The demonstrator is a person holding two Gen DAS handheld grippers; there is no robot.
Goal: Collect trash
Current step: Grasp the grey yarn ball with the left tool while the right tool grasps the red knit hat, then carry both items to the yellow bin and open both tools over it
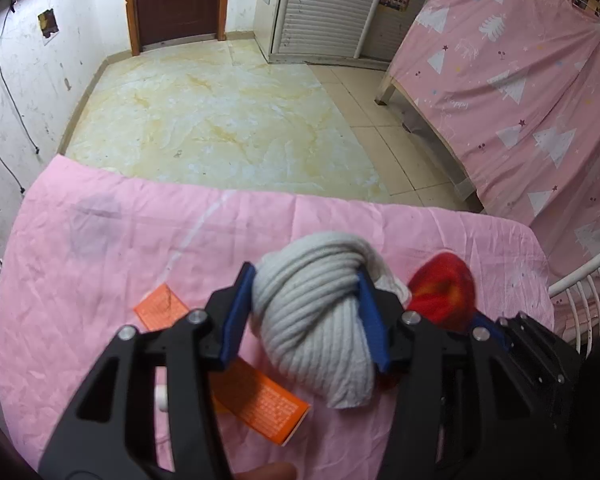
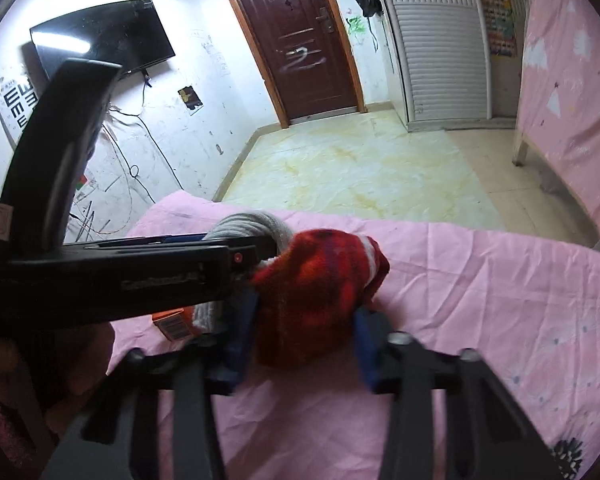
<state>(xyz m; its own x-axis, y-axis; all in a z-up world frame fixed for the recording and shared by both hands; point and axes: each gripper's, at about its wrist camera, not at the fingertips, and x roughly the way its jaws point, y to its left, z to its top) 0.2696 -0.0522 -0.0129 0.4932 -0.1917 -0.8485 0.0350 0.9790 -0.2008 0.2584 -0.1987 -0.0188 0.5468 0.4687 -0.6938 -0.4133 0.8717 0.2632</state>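
White paint scrawls a "2" on the door (image 2: 300,40) at upper centre; an eye chart (image 2: 14,100) shows E's at far left. Orange boxes (image 1: 260,400) lie beneath the left gripper (image 1: 306,316), clamped on the grey sock (image 1: 312,316) at lower centre. Beside it, the right gripper (image 2: 304,340) pinches the red sock (image 2: 312,300) on the pink sheet (image 2: 480,300).

Black hand-held gripper (image 1: 306,312), blue pads (image 1: 236,312) (silver screws)

The left gripper (image 1: 306,312) hides part of the orange box (image 1: 260,400). The red sock (image 1: 444,292) peeks out behind the grey sock (image 1: 312,320). The eye chart (image 2: 14,100) is cut off at the picture's edge.
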